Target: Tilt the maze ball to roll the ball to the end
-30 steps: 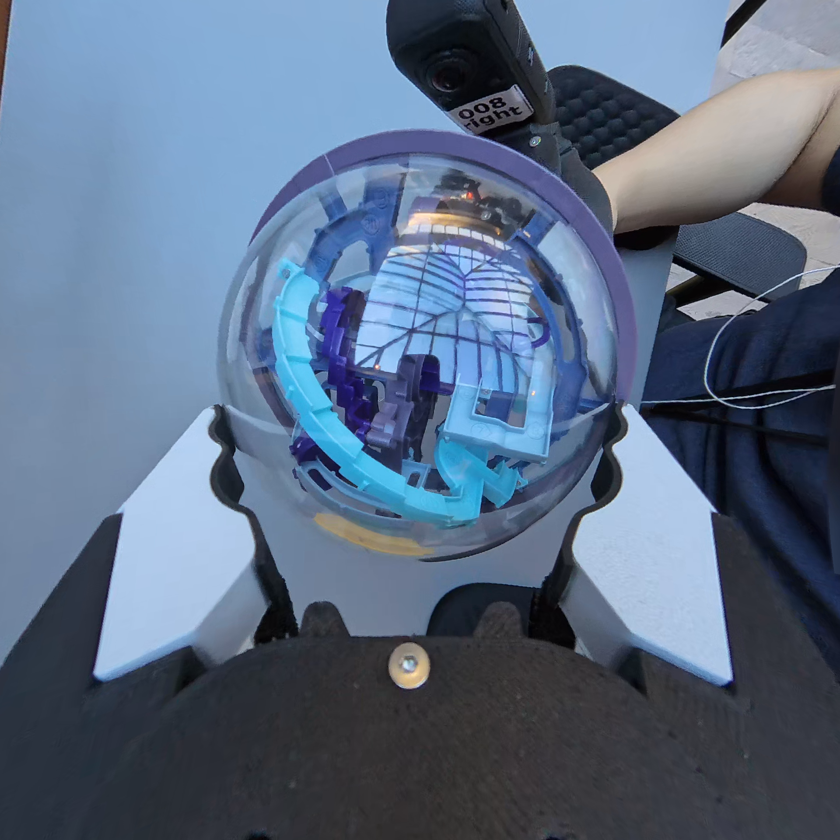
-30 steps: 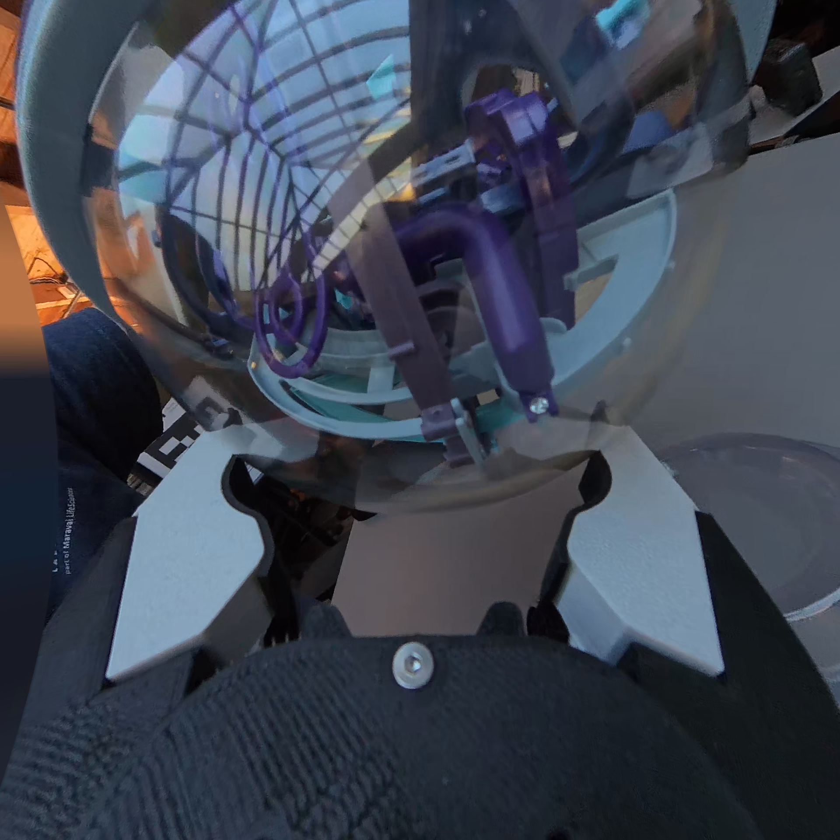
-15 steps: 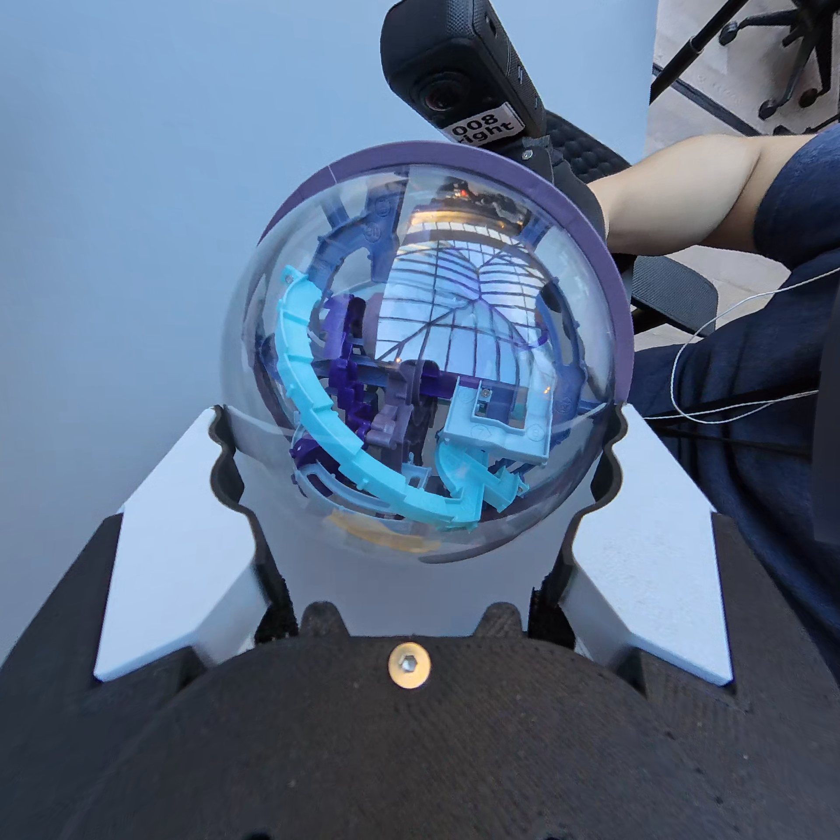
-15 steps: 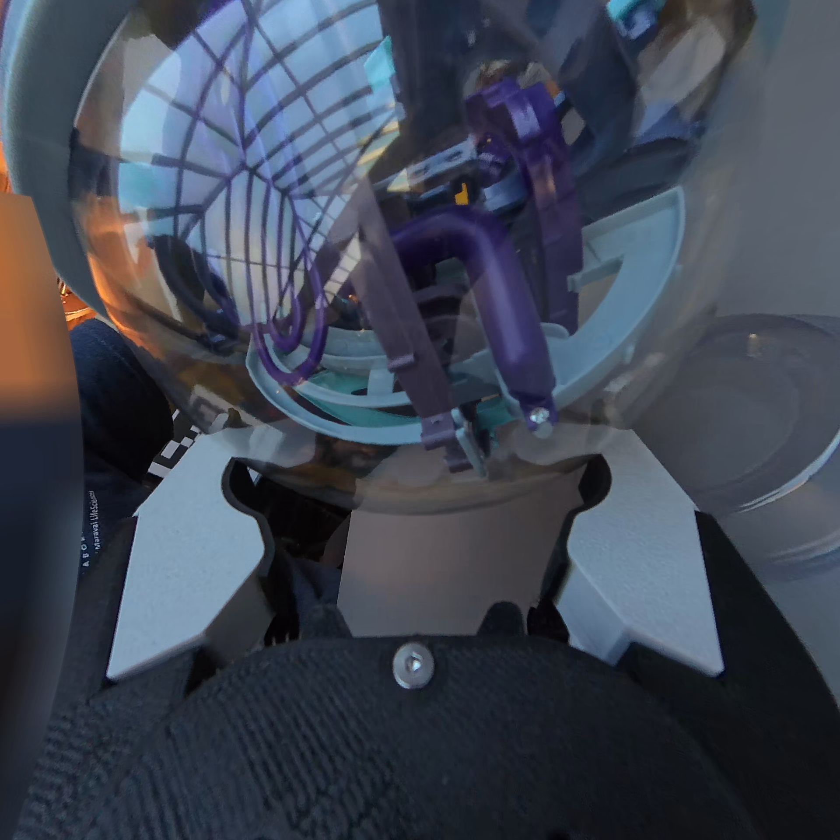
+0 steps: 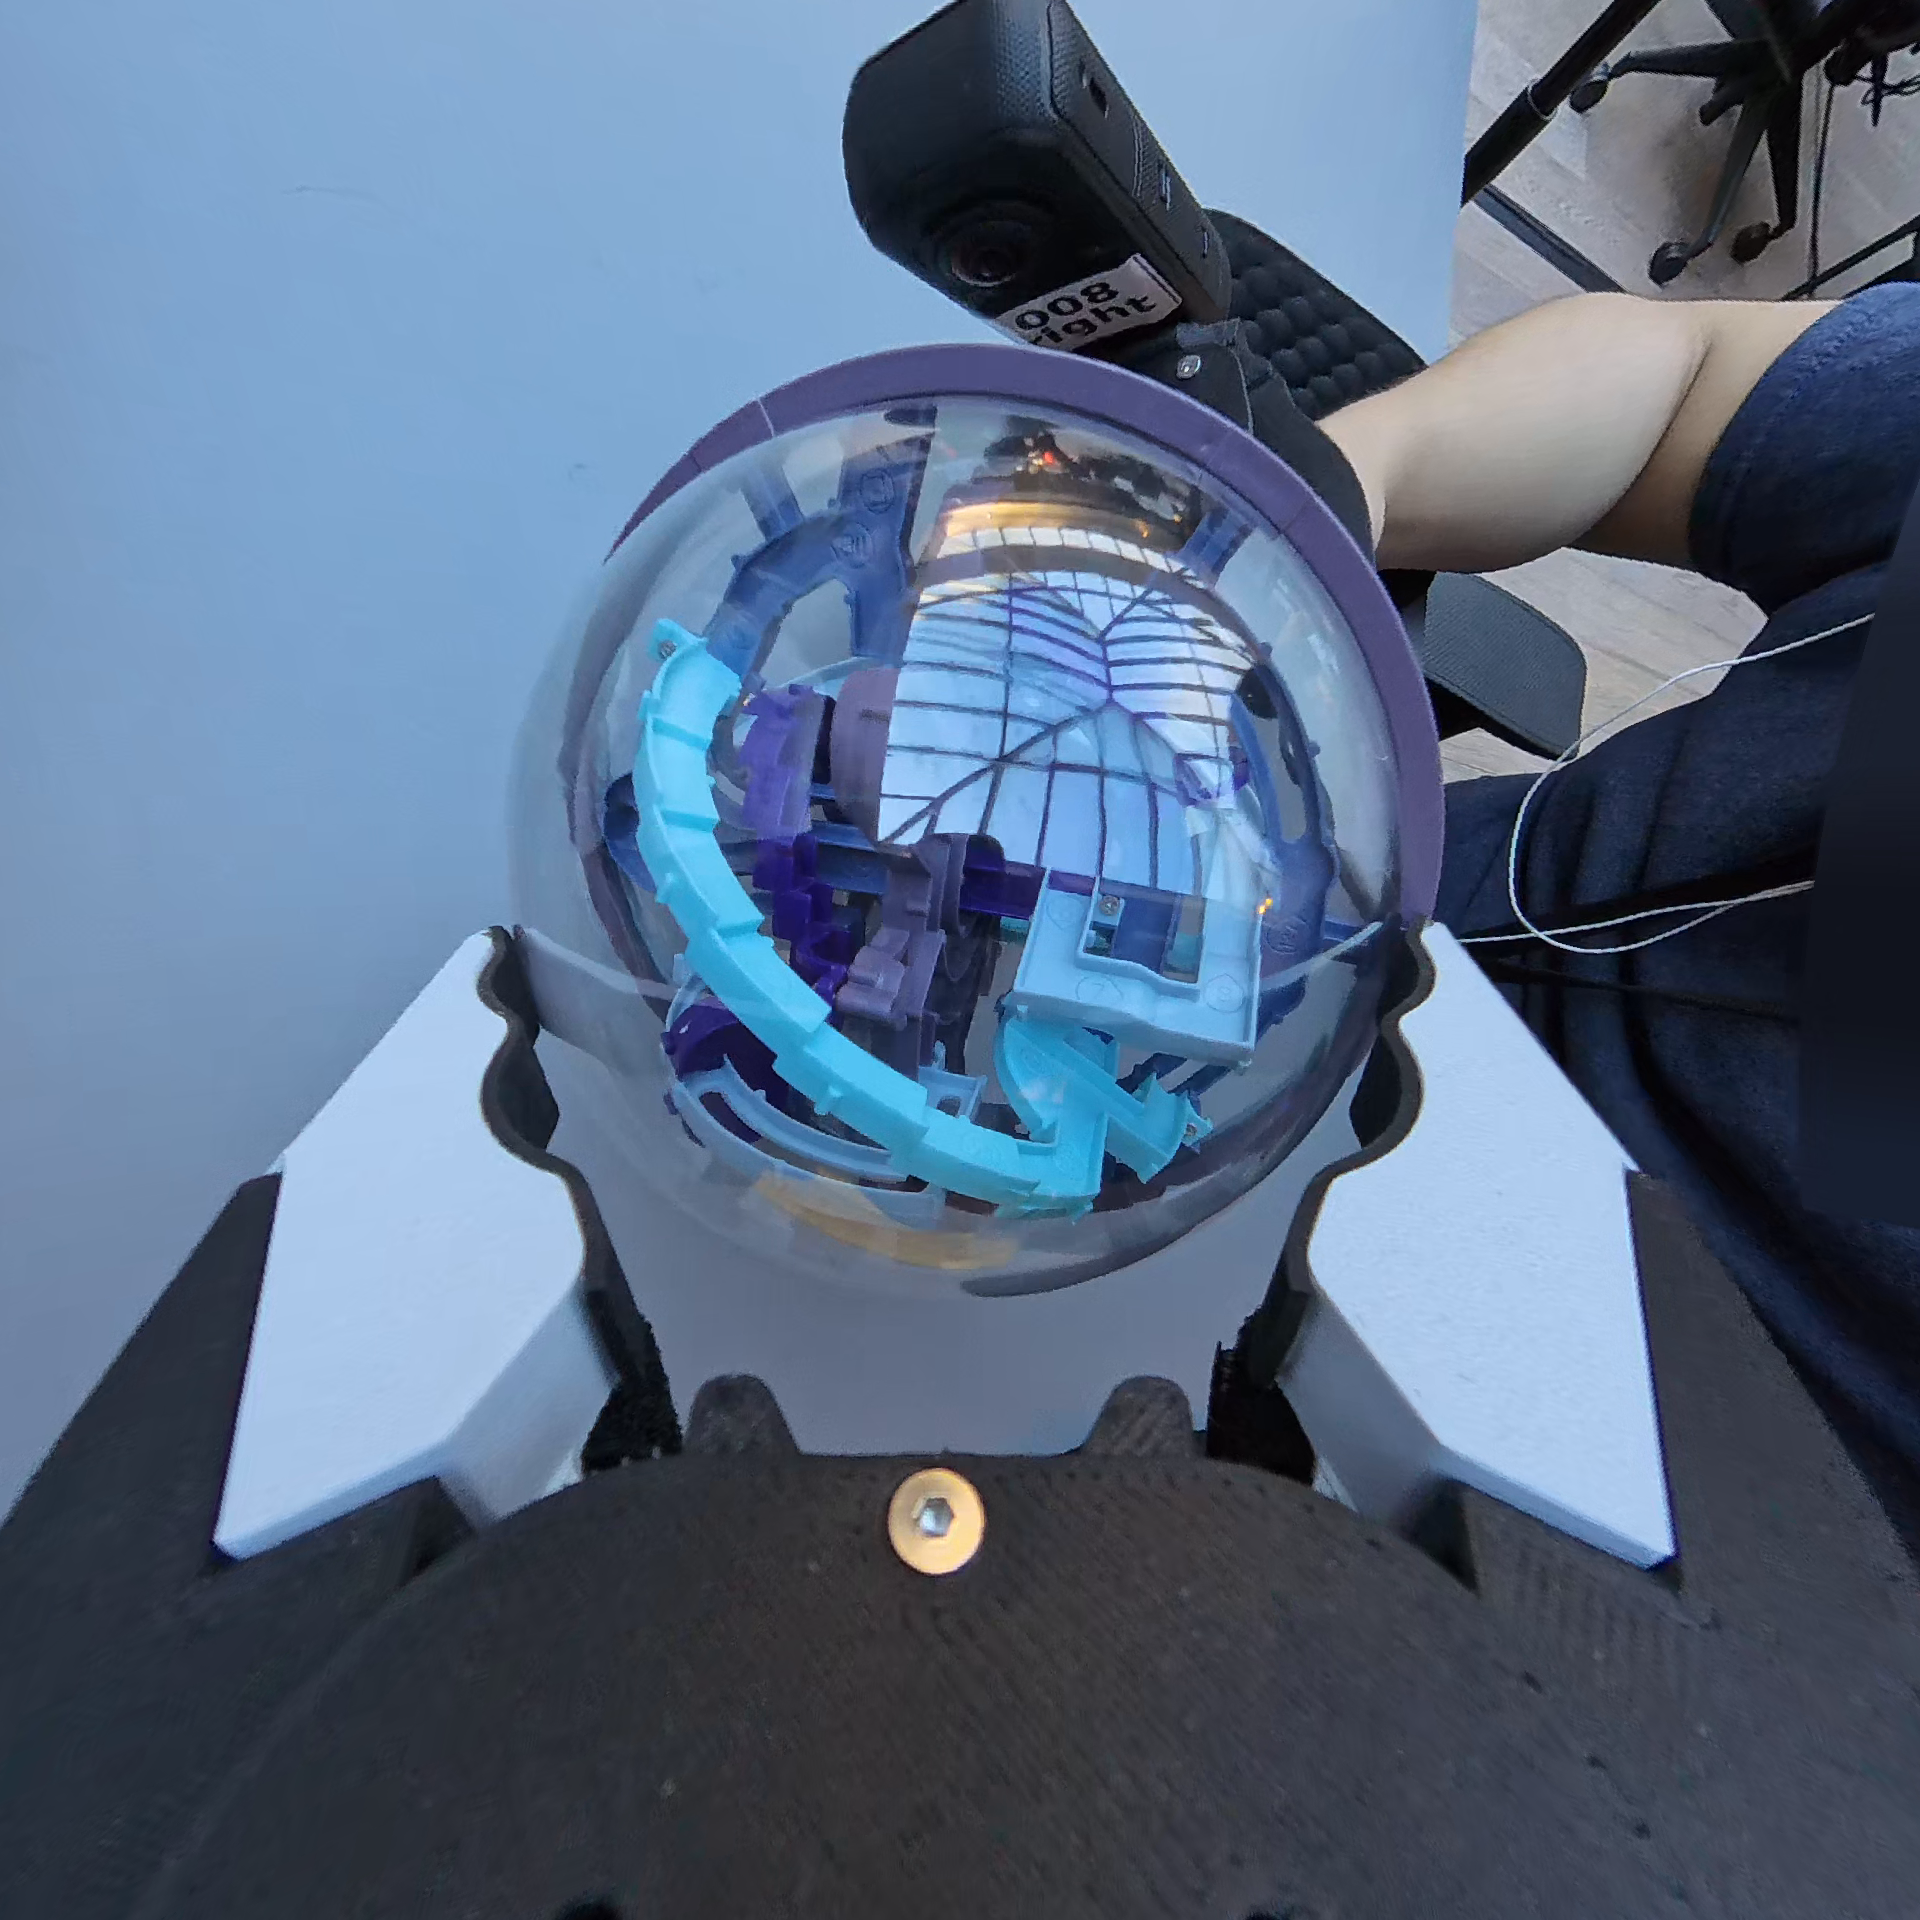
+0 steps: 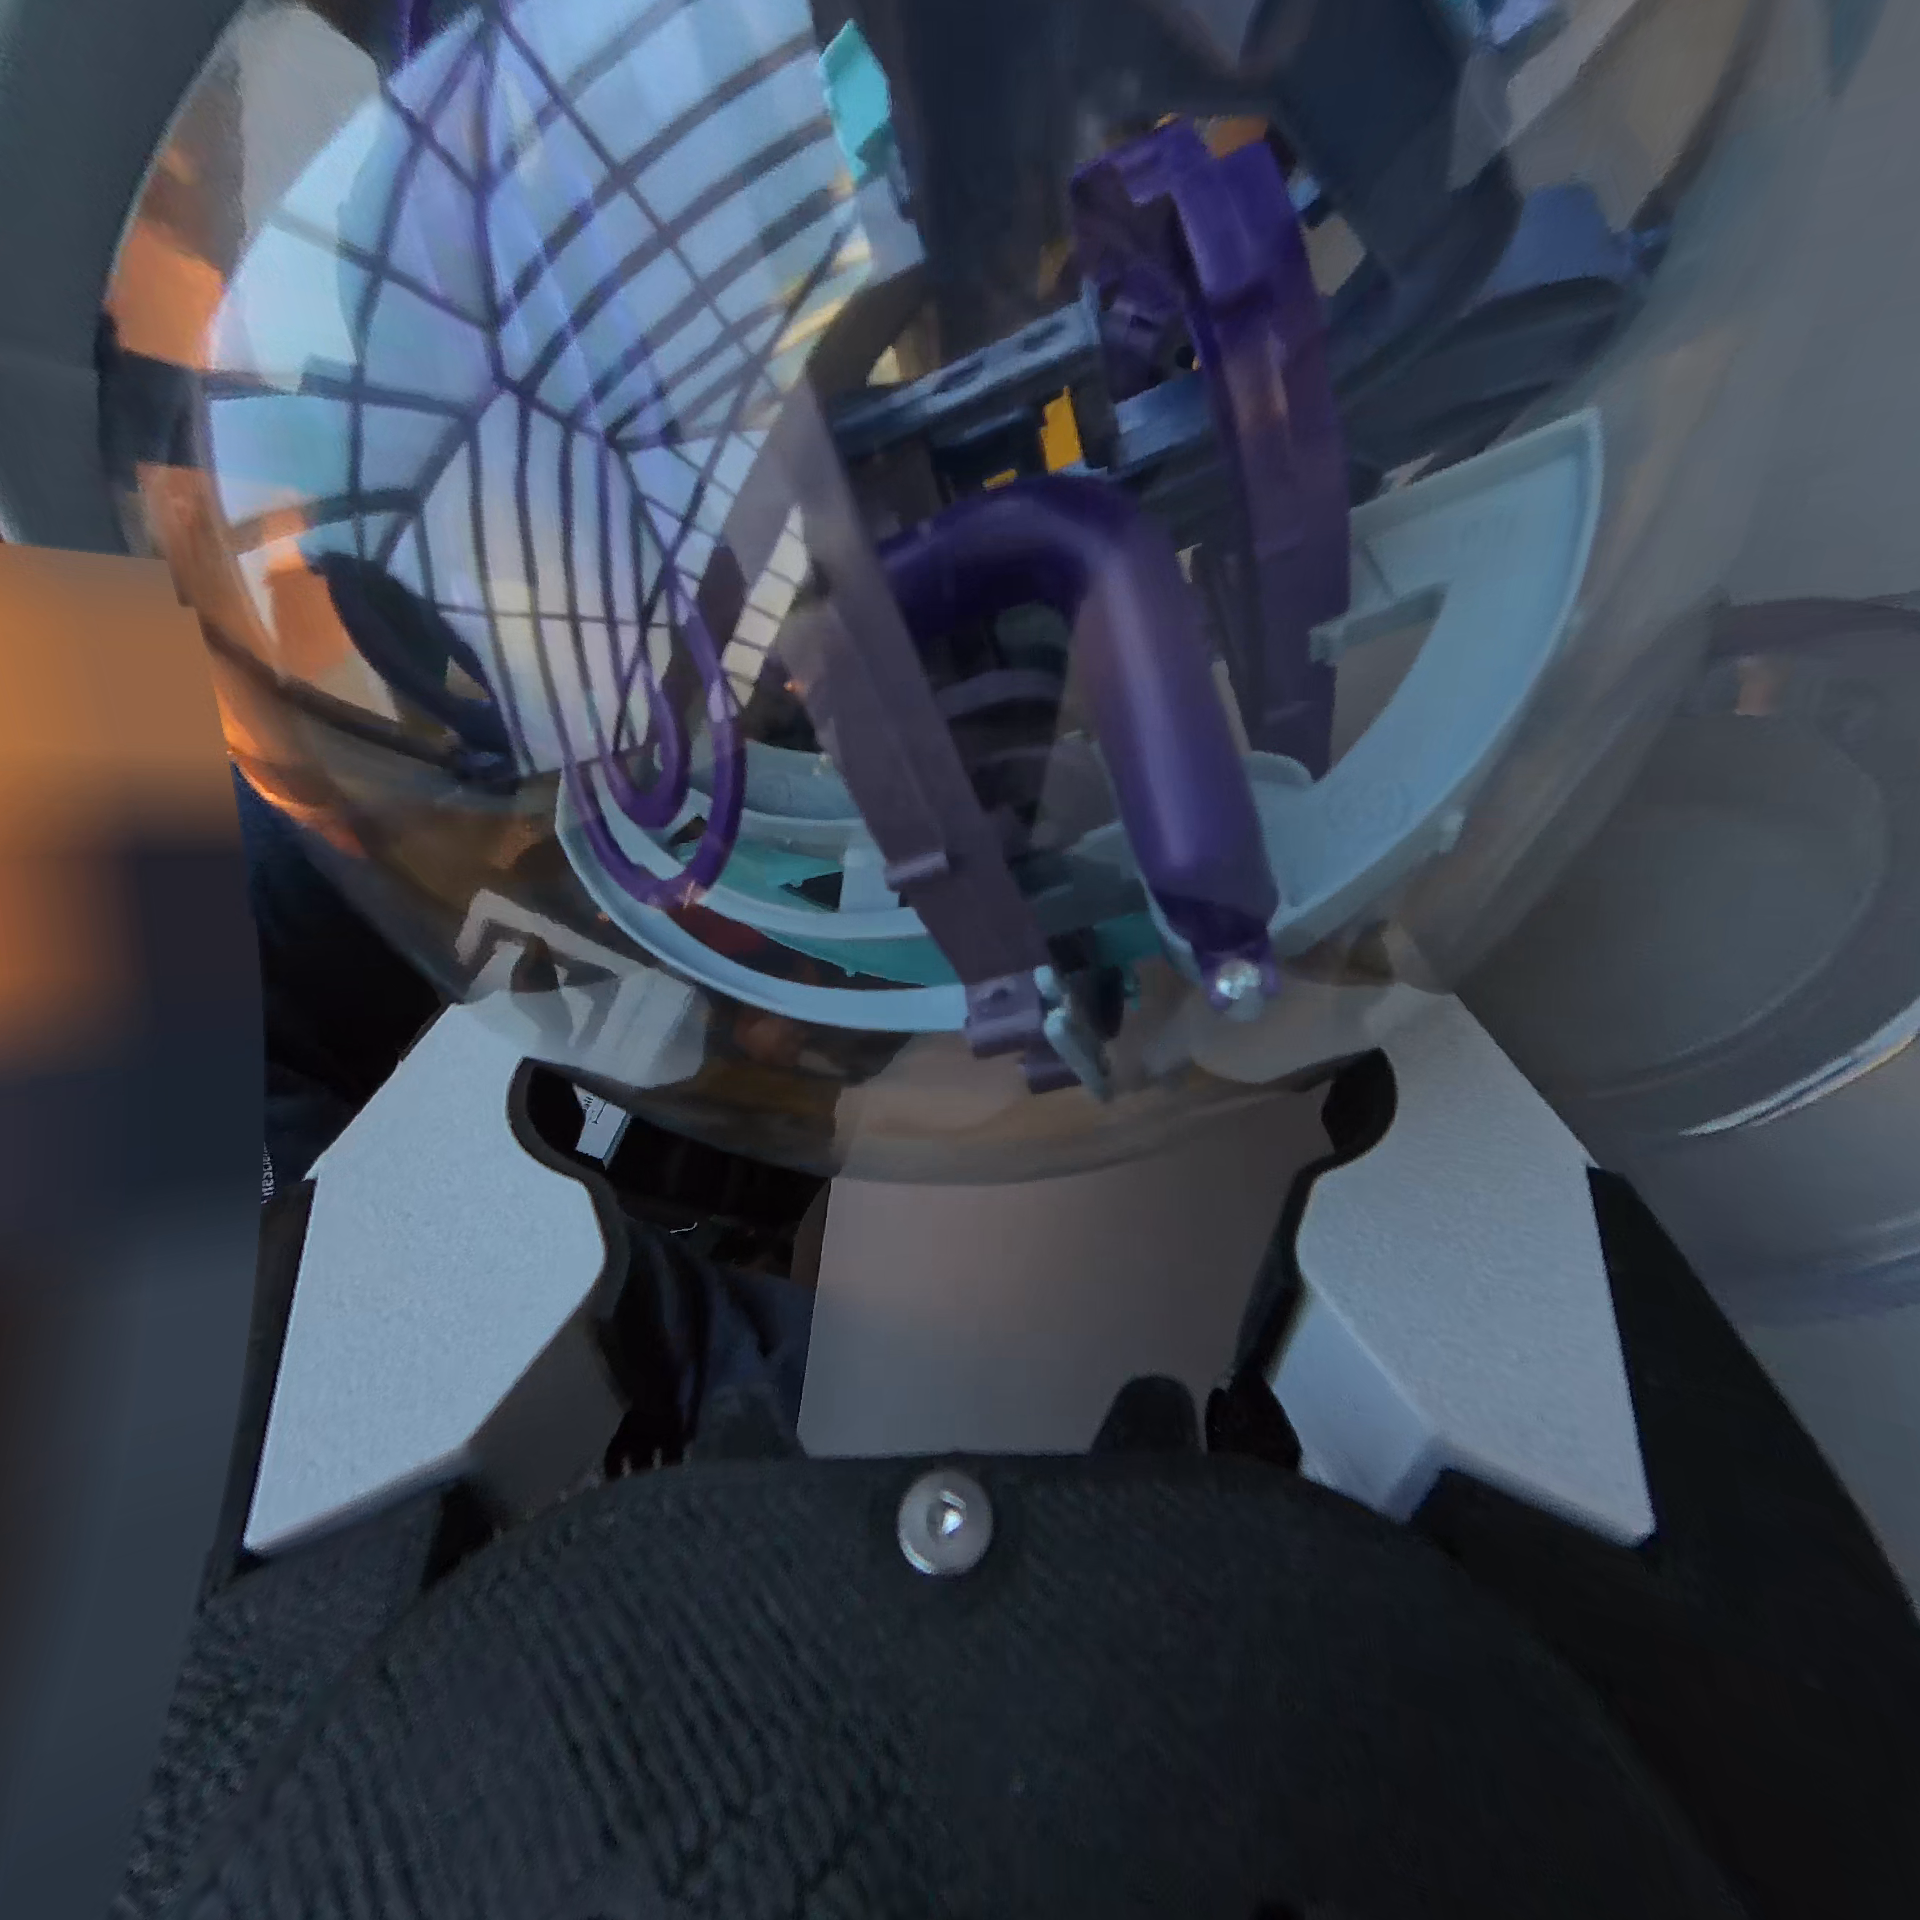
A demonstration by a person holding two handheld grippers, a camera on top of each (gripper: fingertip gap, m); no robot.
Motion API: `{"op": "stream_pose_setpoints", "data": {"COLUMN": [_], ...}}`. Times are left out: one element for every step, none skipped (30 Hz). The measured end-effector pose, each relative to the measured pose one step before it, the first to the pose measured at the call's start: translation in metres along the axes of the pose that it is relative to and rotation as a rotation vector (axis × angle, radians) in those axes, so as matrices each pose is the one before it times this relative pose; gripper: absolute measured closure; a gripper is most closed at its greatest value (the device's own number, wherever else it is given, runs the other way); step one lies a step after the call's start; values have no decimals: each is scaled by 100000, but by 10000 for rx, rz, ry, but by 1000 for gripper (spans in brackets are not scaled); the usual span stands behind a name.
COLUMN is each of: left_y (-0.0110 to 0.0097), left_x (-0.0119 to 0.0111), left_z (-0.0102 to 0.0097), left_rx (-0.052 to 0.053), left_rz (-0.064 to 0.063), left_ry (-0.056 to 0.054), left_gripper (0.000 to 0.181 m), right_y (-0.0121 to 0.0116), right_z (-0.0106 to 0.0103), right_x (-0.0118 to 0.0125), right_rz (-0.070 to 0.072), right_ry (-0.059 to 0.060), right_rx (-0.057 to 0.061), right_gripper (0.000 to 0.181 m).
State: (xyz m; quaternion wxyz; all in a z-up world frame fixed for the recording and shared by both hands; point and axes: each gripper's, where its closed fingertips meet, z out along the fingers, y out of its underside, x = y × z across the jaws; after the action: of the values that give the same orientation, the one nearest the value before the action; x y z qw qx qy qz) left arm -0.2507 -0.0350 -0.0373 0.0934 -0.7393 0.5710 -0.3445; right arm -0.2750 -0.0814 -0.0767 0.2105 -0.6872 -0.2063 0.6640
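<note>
As the tilting goes on, the left gripper [image 5: 961,966] cradles the maze ball [image 5: 971,842] from one side, its white fingers [image 5: 416,1174] spread wide and pressed against the clear shell's lower flanks. Seen from the left wrist, a pale blue wall [image 5: 312,416] fills the left of the scene; at centre the sphere shows a curved cyan track [image 5: 727,935], dark purple steps and a purple equator band [image 5: 1351,623]. Behind it rises the black camera [image 5: 1039,187] of the right gripper [image 6: 951,1070], and at far right a person's forearm [image 5: 1538,436] and dark blue clothing.

From the right wrist, a blurred orange and dark patch sits at left, then the sphere, gripped the same way between widely parted white fingers [image 6: 436,1278]. At right of centre a small steel ball [image 6: 1236,975] rests at the lower end of a purple tube [image 6: 1164,727], beside a pale grey ramp [image 6: 1455,675]; a clear domed object [image 6: 1766,883] lies blurred behind.

The step in hand appears to be mid-course steering, with the finish not identifiable. The next move likely calls for a slow, small roll of both wrists together, easing the ball onto the adjoining track without letting it drop off.
</note>
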Motion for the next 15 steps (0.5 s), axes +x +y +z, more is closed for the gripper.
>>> {"op": "stream_pose_setpoints", "data": {"left_y": [-88,-70,-50,-11,-7,-62,-31,-12,-46,-26,-18,-26,-1,-6,-18], "left_x": [-49,-57,-48,-57,-58,-48,-53,-61,-57,-62,-61,-51,-59,-44,-43], "left_z": [10,2,13,22,24,7,13,11,5,6,9,6,5,8,1], "left_rx": [13,-6,-17,-48,-51,-17,-26,-37,-15,-21,-25,-21,-28,-29,-18], "left_rz": [-36,-33,-35,-48,-59,-74,-88,-82,-78,-92,-93,-85,-73,-56,-42], "left_ry": [47,42,36,37,40,45,50,50,50,53,56,57,55,58,63], "left_gripper": [26,26,26,26,26,26,26,26,26,26,26,26,26,26,26], "right_y": [-44,-47,-47,-65,-48,-75,-68,-50,-69,-53,-46,-41,-22,1,10], "right_z": [-19,-21,-32,-43,-42,-43,-34,-34,-31,-33,-34,-41,-19,-23,-23], "right_x": [-5,-4,7,28,7,-24,-19,1,-19,-18,-17,-16,-15,-7,-12], "right_rz": [60,56,50,51,59,79,84,81,78,100,97,85,78,71,57], "right_ry": [-30,-25,-21,-5,-16,-32,-31,-27,-32,-39,-36,-28,-21,-12,-10], "right_rx": [26,24,24,36,24,36,34,34,24,7,-8,-4,-14,-34,-48], "right_gripper": [34,34,34,35,36,36,35,35,35,35,35,35,35,35,34]}}
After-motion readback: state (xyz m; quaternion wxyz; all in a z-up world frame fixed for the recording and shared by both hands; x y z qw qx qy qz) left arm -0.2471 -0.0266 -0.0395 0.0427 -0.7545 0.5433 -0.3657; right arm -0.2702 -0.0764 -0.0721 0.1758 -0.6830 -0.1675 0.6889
